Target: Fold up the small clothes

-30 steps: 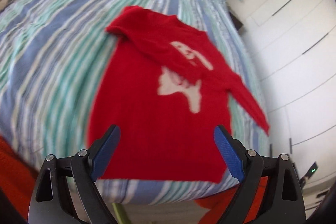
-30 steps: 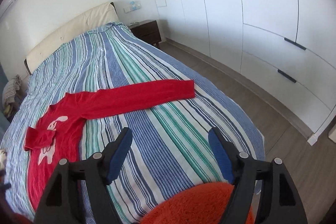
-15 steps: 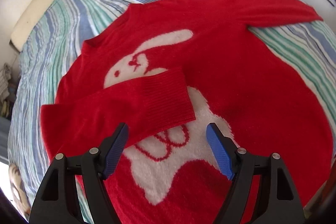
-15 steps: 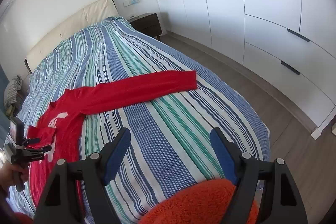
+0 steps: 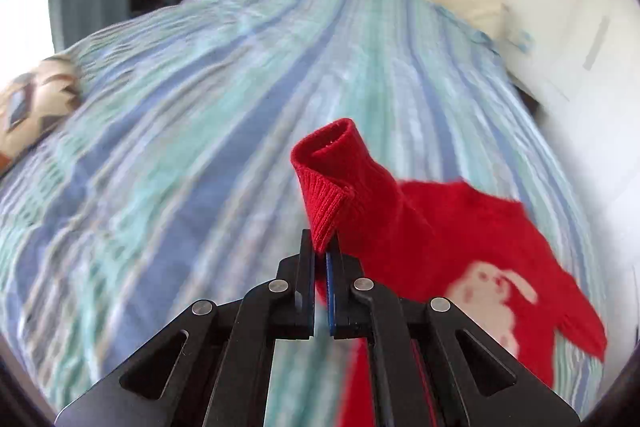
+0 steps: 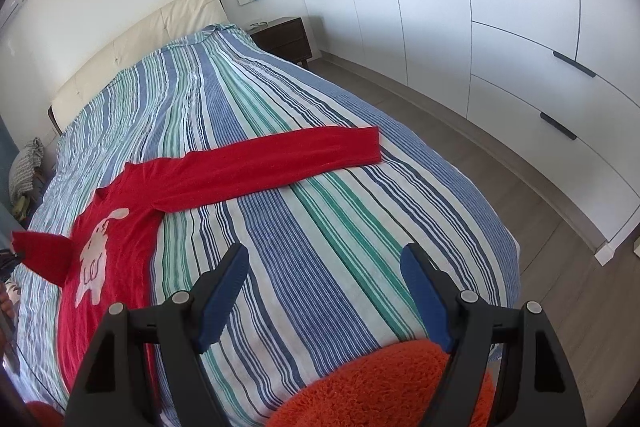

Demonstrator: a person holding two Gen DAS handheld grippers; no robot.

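Since earlier, left tool (image 5: 322, 251) clamps one sweater (image 5: 460, 247) cuff (image 5: 326, 187), lifted; right tool (image 6: 324, 287) gapes.

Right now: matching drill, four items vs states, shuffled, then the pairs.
Items:
1. left gripper
2. right gripper
3. sleeve cuff
4. other sleeve

States:
A. lying flat across the striped bedspread
B. open, holding nothing
C. lifted off the bed, pinched at its edge
D. shut on red knit

Pairs: 1-D, 2-B, 3-C, 4-A
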